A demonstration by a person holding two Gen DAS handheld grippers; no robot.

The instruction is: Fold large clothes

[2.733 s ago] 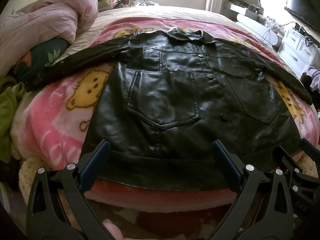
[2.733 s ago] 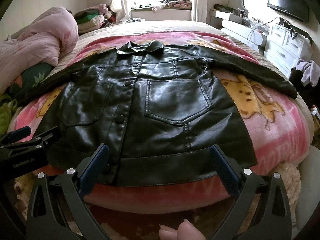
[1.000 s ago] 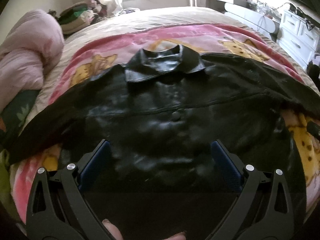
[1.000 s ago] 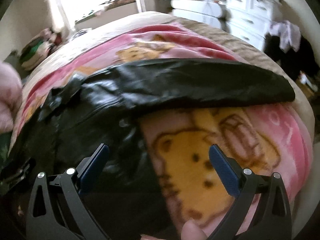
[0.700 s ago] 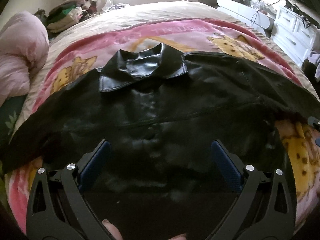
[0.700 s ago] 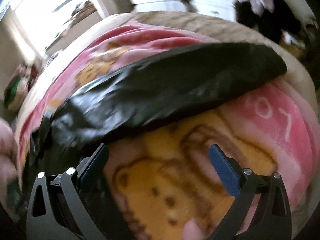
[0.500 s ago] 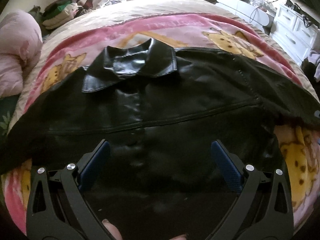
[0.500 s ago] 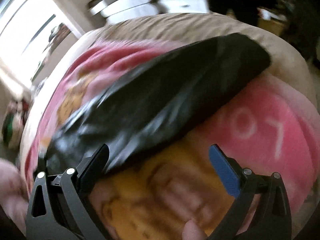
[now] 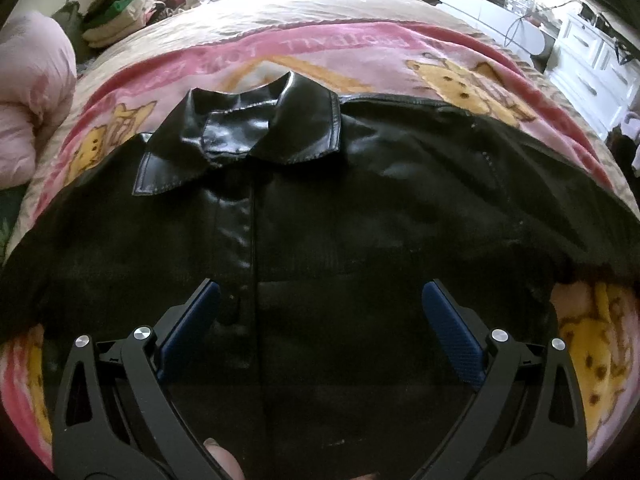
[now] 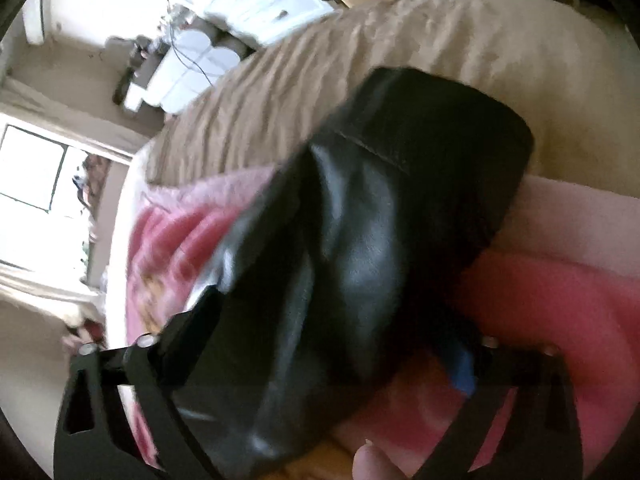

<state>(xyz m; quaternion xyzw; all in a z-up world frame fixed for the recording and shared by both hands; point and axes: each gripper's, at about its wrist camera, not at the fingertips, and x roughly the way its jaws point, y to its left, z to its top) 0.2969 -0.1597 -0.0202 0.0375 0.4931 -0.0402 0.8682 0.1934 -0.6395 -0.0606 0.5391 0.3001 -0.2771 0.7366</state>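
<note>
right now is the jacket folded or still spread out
Spread out: the jacket lies flat on the blanket, collar up, sleeves stretched to both sides, no fold in the body.

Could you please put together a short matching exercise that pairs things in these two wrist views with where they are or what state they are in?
Column one:
1. collar
2. sleeve
3. left gripper
4. folded clothes

Column two:
A. stacked at the far left, beyond the bed
B. jaws wide open above the jacket front
C. lying flat at the top of the jacket, toward the far side of the pink blanket
D. between the jaws of the right gripper, its cuff reaching the beige sheet

Pairs: 1-C, 2-D, 3-B, 4-A
</note>
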